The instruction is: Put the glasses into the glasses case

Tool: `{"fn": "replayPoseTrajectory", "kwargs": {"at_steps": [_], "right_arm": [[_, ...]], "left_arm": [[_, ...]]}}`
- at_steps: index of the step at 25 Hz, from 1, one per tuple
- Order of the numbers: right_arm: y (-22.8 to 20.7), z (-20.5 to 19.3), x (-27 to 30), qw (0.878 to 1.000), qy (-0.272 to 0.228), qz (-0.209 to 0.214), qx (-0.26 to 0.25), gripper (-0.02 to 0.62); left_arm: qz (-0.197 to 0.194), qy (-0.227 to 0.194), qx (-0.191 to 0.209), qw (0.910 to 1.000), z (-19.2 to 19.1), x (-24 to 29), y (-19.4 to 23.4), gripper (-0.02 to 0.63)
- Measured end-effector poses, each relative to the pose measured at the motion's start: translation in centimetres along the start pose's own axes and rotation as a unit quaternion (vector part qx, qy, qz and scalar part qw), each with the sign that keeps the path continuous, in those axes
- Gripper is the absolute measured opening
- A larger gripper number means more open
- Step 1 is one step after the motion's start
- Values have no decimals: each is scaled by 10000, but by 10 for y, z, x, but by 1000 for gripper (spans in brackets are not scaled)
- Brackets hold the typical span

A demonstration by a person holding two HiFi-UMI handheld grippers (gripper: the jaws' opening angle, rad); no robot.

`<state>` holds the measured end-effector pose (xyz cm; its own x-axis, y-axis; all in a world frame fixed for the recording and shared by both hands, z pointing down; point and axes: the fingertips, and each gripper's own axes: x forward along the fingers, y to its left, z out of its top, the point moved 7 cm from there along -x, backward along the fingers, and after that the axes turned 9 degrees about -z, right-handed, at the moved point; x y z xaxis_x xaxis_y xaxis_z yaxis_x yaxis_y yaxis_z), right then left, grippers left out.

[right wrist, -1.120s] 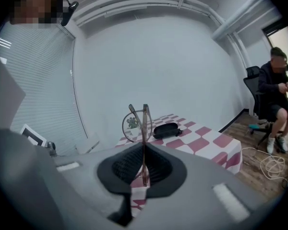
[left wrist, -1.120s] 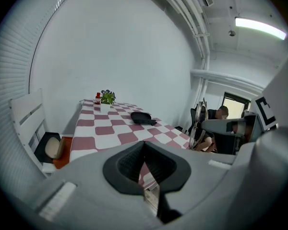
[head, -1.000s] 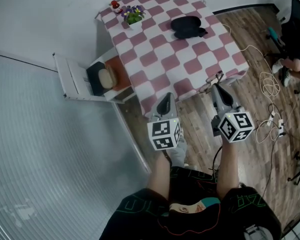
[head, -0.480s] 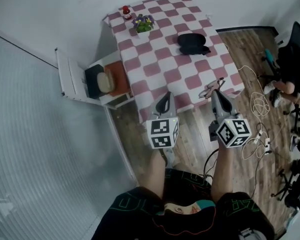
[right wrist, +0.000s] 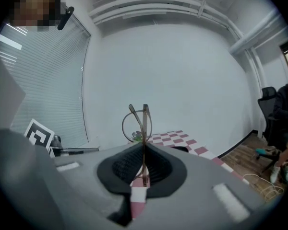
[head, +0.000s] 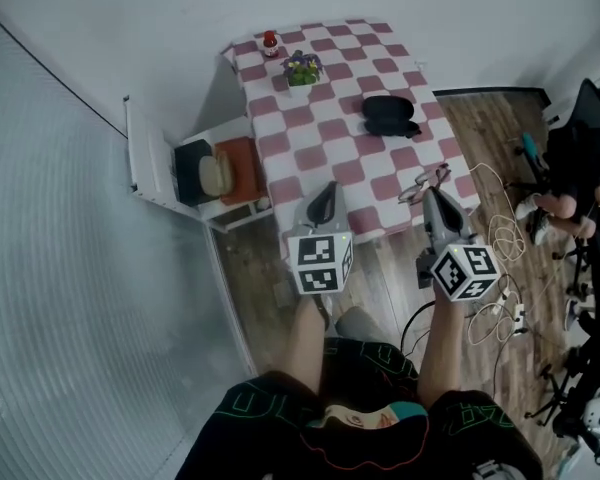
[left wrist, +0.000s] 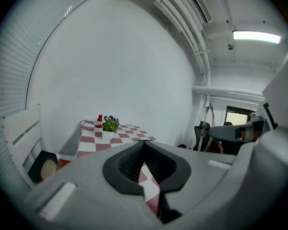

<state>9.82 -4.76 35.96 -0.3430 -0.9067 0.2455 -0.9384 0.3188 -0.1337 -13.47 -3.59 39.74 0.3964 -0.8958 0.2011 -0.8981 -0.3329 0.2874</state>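
Here, the right gripper [head: 432, 196] pinched the glasses [head: 423, 182]; the left gripper [head: 327, 190] sat closed, empty; the case [head: 390, 115] lay upper centre.

We wear a black top [head: 270, 418] crossed with thin green lines, with a teal patch [head: 412, 411] at the chest. Our left gripper [head: 327, 190] and right gripper [head: 429, 194] are smooth grey shells that taper forward, lined inside with black ribbed pads [left wrist: 127, 166]. Behind each sits a white cube [head: 318, 262] printed with black square markers on every visible face.
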Motion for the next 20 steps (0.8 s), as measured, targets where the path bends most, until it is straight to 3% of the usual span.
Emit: {"fn": "replayPoseTrajectory", "kwargs": {"at_steps": [12, 20], "right_arm": [[3, 62, -9, 9962, -486, -276, -667, 11], [1, 77, -17, 9935, -661, -356, -856, 11]], "left_arm": [[-335, -638, 343, 9968, 51, 12, -19, 9], [-477, -952, 330, 9938, 66, 16, -25, 9]]}}
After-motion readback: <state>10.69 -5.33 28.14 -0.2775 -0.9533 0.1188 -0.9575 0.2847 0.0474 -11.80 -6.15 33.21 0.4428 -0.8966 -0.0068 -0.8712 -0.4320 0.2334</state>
